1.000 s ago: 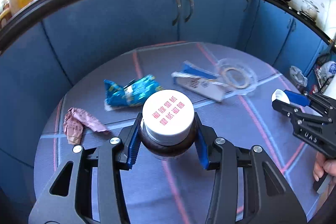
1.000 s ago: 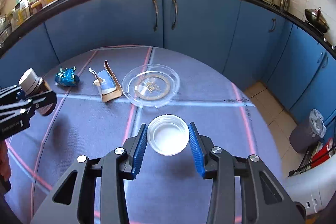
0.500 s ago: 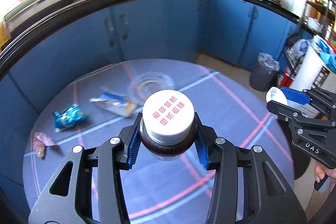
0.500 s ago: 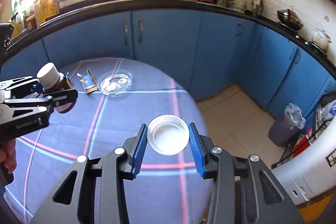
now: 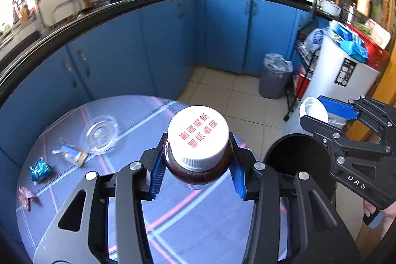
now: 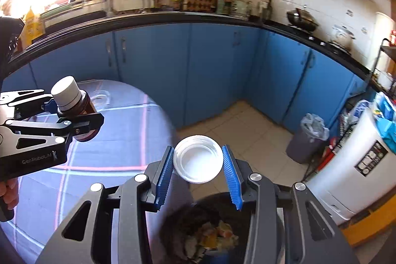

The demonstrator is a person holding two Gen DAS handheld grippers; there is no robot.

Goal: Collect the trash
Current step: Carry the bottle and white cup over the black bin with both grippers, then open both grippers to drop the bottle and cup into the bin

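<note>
My left gripper [image 5: 196, 172] is shut on a brown bottle [image 5: 198, 165] with a white screw cap, held above the table's right edge. It also shows in the right wrist view [image 6: 74, 105]. My right gripper [image 6: 198, 165] is shut on a white plastic lid [image 6: 198, 158] and holds it above the open black trash bin [image 6: 212, 231], which has scraps inside. The bin also shows in the left wrist view [image 5: 297, 157], with the right gripper [image 5: 314, 113] over it.
On the round blue table [image 5: 74, 189] lie a clear plastic dish [image 5: 100, 134], a torn carton [image 5: 71, 155], a blue wrapper [image 5: 39, 170] and a pink wrapper [image 5: 24, 197]. A grey lined bin [image 5: 274, 76] and a white appliance [image 5: 346, 76] stand on the tiled floor.
Both grippers have swung right, away from the table's middle toward the black bin, each still holding its item. The bin has come into view under the right gripper.
</note>
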